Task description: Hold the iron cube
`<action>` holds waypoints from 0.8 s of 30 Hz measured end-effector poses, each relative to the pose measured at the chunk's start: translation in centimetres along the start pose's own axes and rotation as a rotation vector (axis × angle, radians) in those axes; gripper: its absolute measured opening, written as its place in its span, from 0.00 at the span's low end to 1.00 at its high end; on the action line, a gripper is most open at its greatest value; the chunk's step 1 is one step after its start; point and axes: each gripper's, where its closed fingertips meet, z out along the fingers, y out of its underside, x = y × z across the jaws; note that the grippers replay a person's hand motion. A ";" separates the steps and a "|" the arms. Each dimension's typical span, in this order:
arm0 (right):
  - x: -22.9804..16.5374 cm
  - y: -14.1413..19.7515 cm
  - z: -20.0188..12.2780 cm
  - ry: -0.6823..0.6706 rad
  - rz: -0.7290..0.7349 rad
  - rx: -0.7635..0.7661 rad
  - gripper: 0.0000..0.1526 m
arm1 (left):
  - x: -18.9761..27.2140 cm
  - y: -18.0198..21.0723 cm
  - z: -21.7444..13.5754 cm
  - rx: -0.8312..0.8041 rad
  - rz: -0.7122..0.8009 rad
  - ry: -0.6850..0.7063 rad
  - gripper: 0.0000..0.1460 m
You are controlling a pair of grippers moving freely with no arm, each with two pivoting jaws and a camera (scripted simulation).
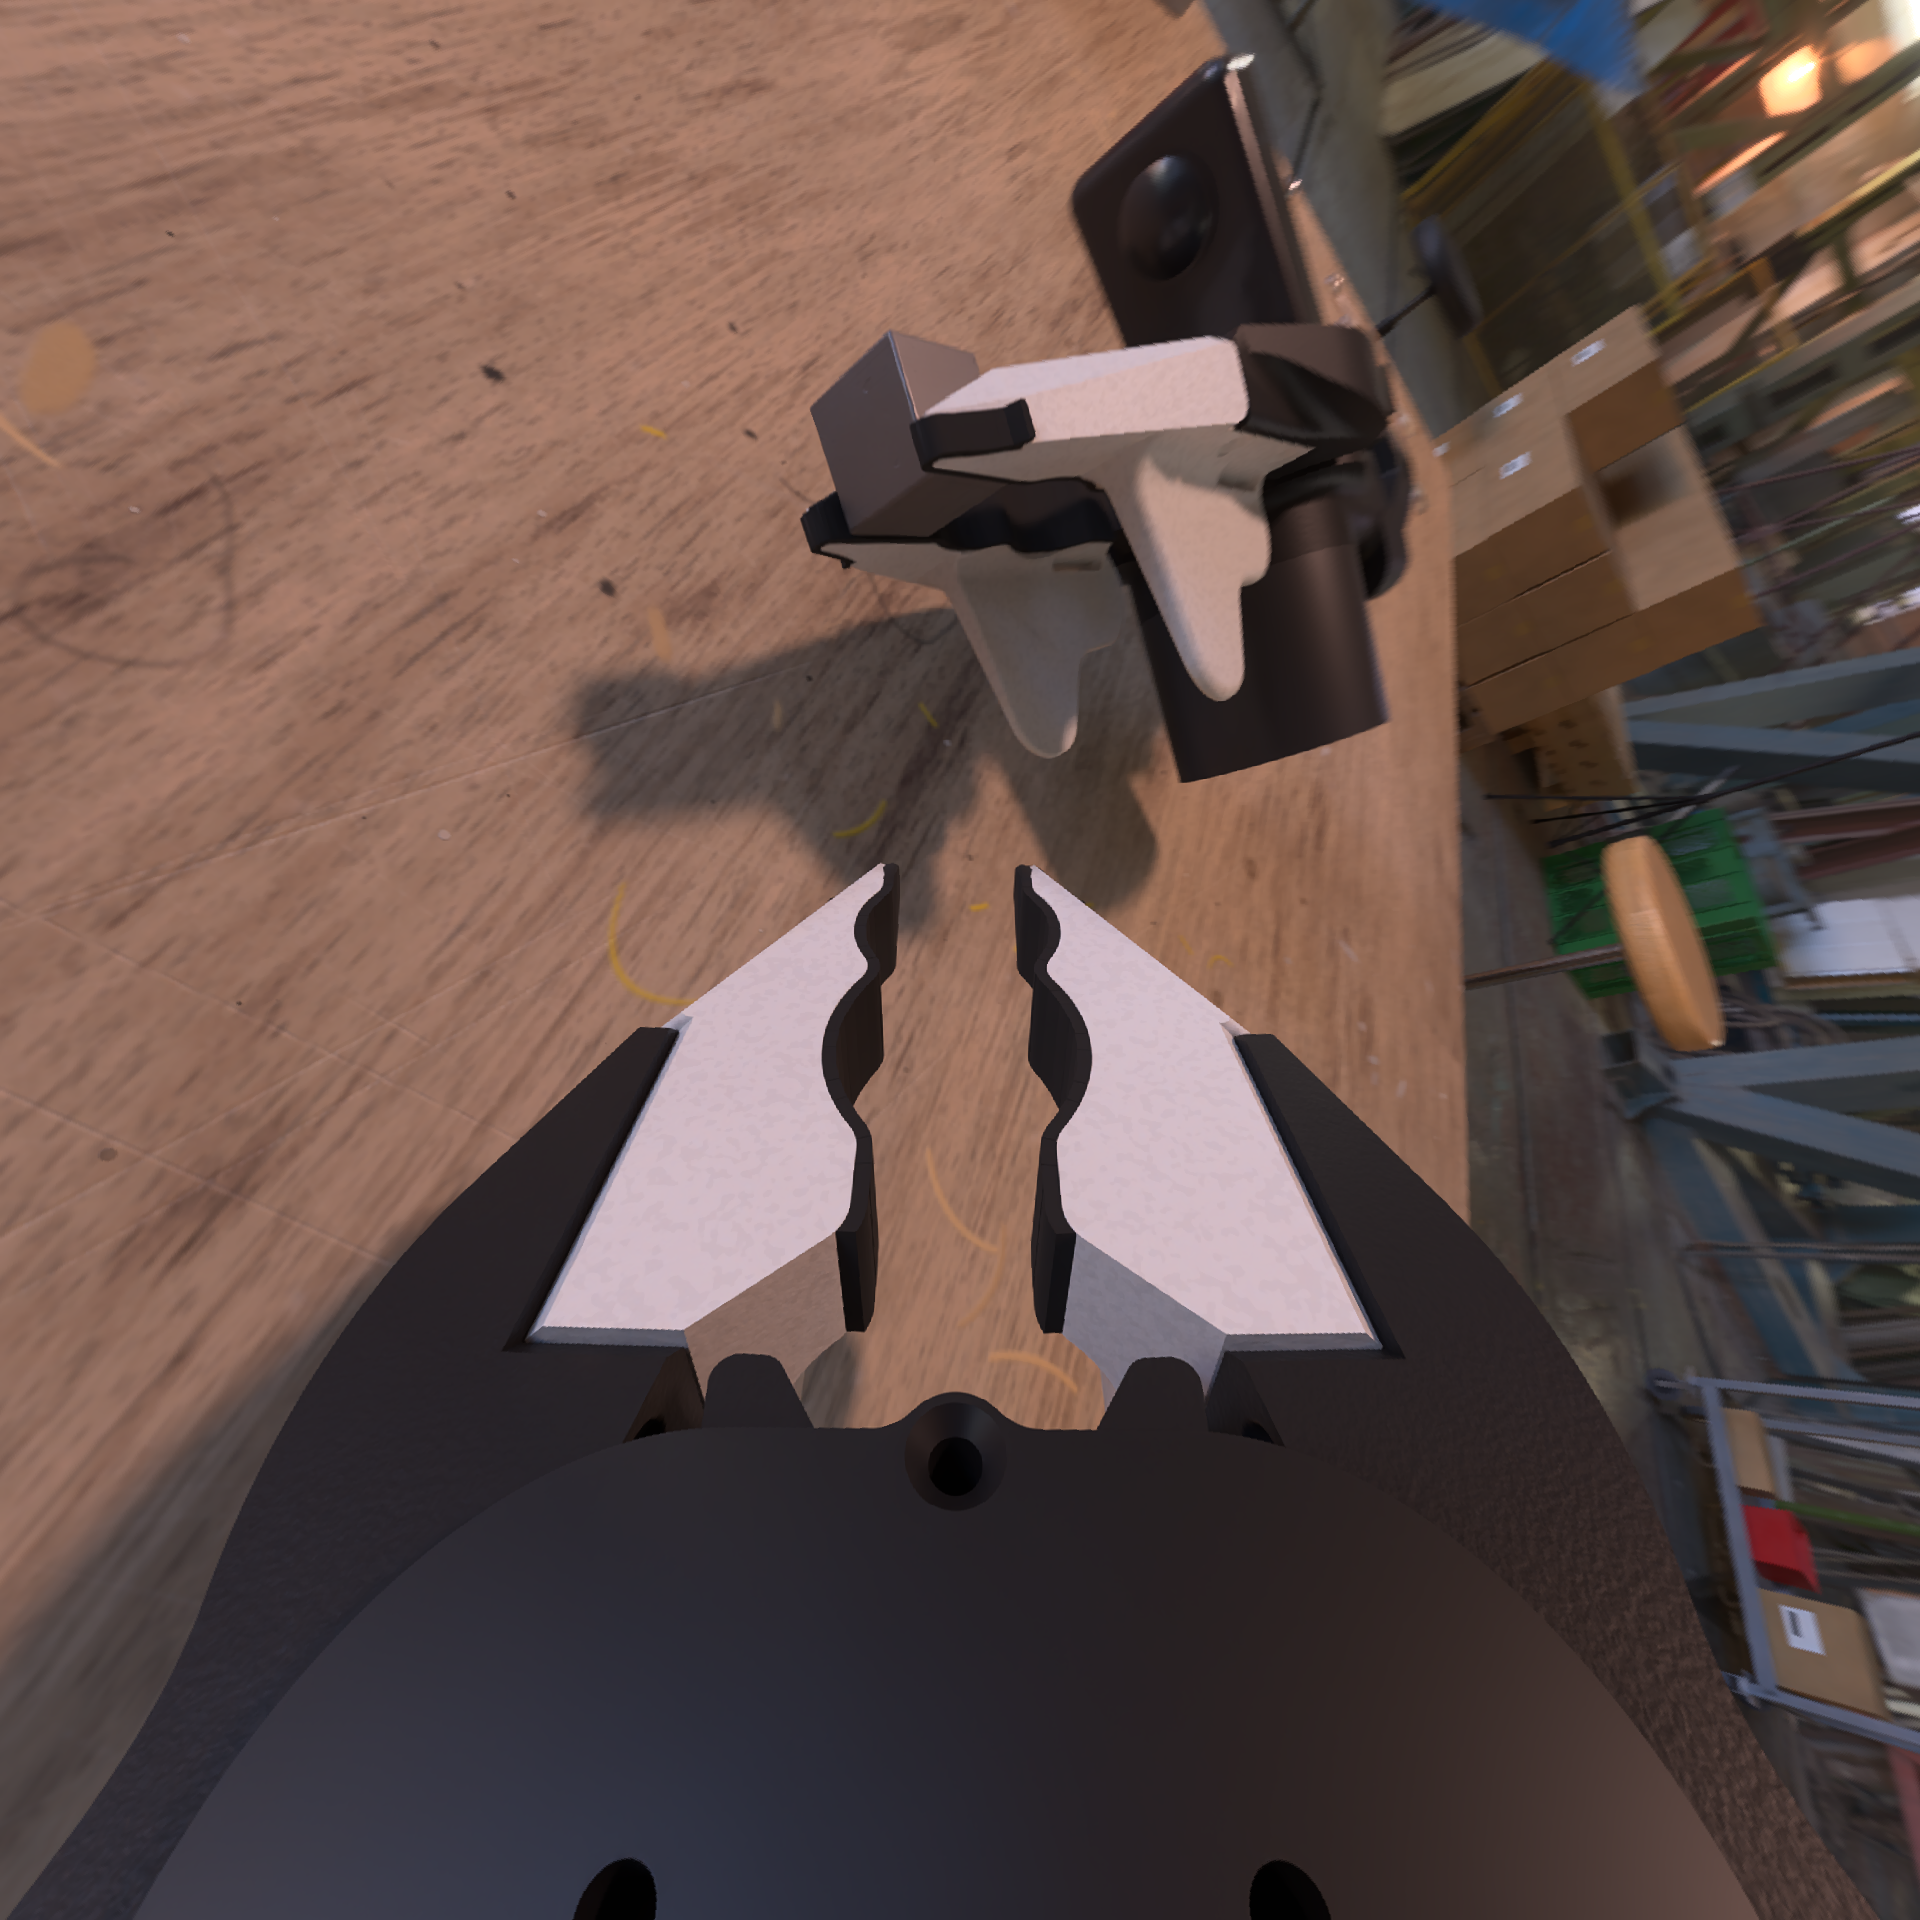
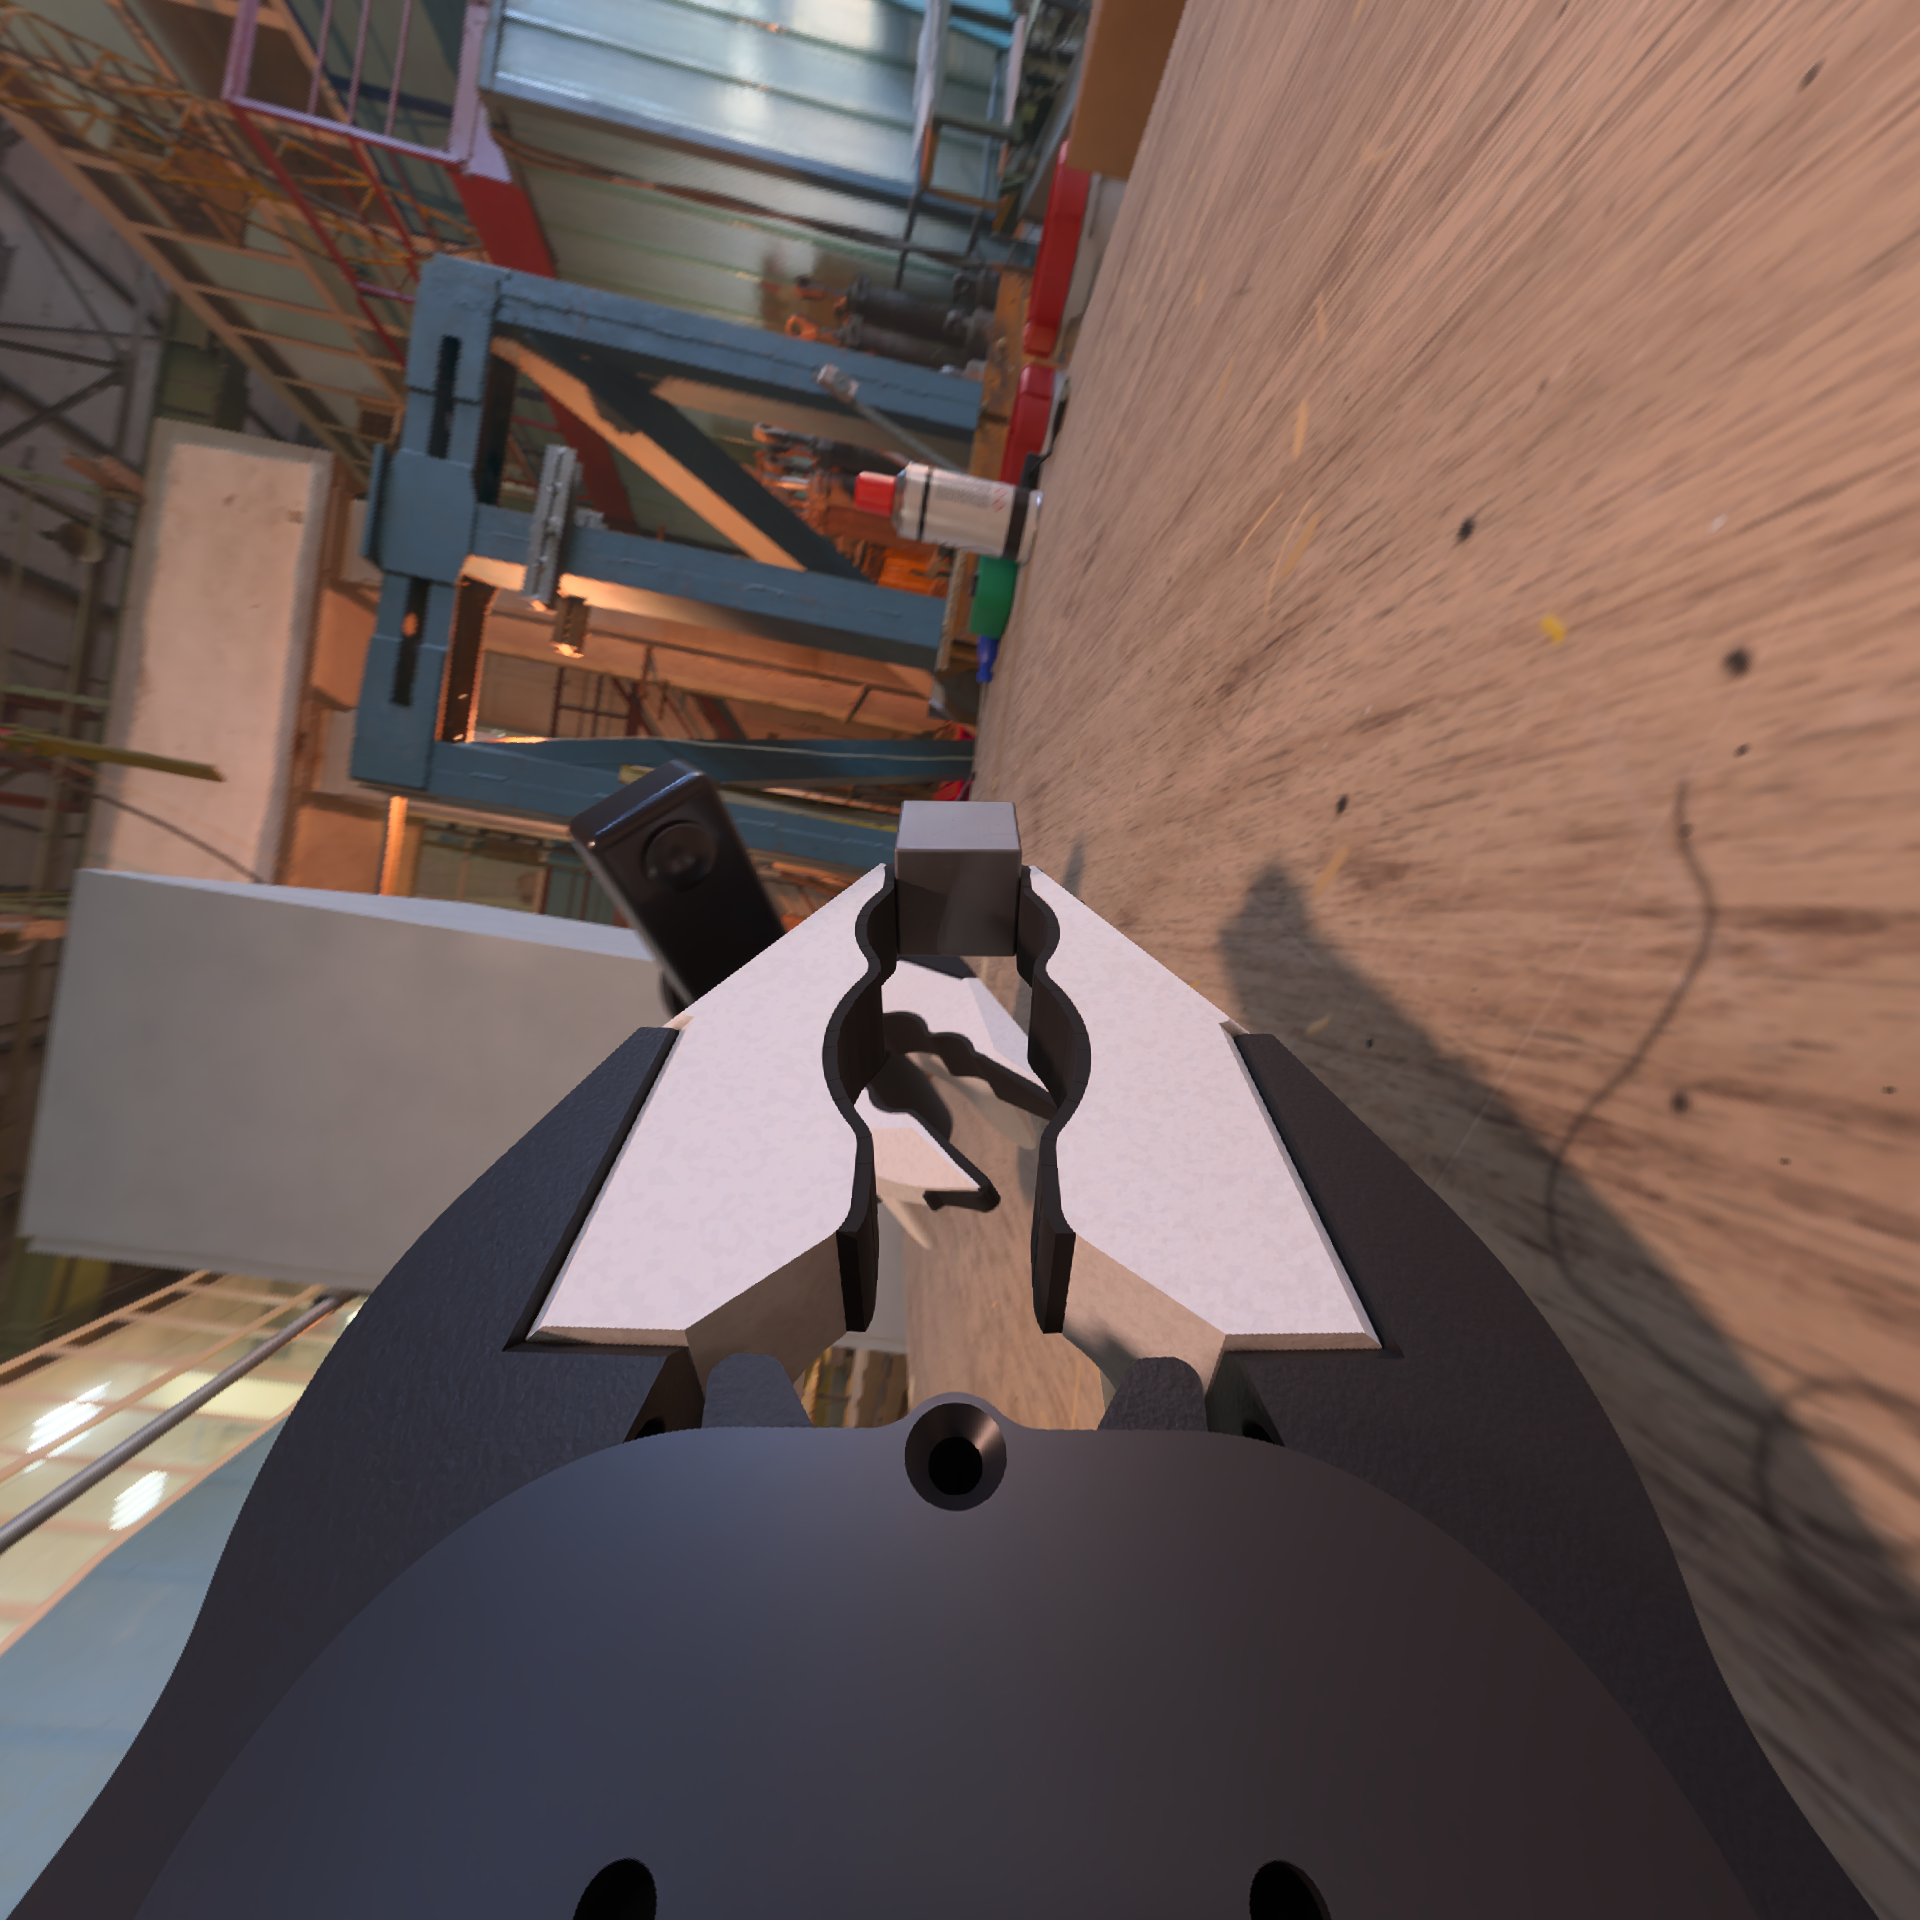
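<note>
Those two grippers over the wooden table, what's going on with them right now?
The right gripper is shut on the iron cube, pinching it at its fingertips and holding it clear above the wooden table. The left gripper is open and empty, pointing toward the right one from a short way off.

In the right wrist view the lower part of the iron cube (image 2: 957,878) sits behind the fingers (image 2: 727,1122) that clamp it, so its underside cannot be seen. Those same fingers cover most of the left gripper (image 2: 940,1091) beyond; only slivers show through the gap. In the left wrist view the right gripper (image 1: 904,478) hides two faces of the cube. The desk (image 1: 312,520) smears toward the left edge, and the shelves behind are too blurred to read.
</note>
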 end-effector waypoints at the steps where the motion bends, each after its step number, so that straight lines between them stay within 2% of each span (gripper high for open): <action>1: 0.2 -0.2 0.0 0.021 -0.011 0.013 0.14 | -0.3 0.1 0.3 -0.016 0.009 -0.030 0.15; 4: 1.1 -0.7 0.1 0.060 0.020 0.059 0.14 | -1.1 0.4 1.3 -0.063 0.005 -0.118 0.15; 8: 1.5 -0.7 -0.1 0.039 0.080 0.065 0.14 | -1.6 0.9 2.0 -0.112 0.034 -0.179 0.15; 11: 0.9 -0.4 -0.2 0.011 0.106 0.042 0.14 | 0.4 0.8 1.4 -0.118 0.092 -0.089 0.18; 14: 0.4 0.6 0.2 -0.050 0.178 0.003 0.14 | 2.2 1.0 0.4 -0.093 0.068 0.014 0.23; 17: 0.8 0.6 0.4 -0.049 0.196 0.002 0.14 | 2.1 1.1 0.6 -0.088 0.021 0.028 0.23; 24: 1.4 1.5 0.2 -0.010 0.199 -0.021 0.14 | 1.6 2.6 1.3 -0.138 0.047 -0.036 0.21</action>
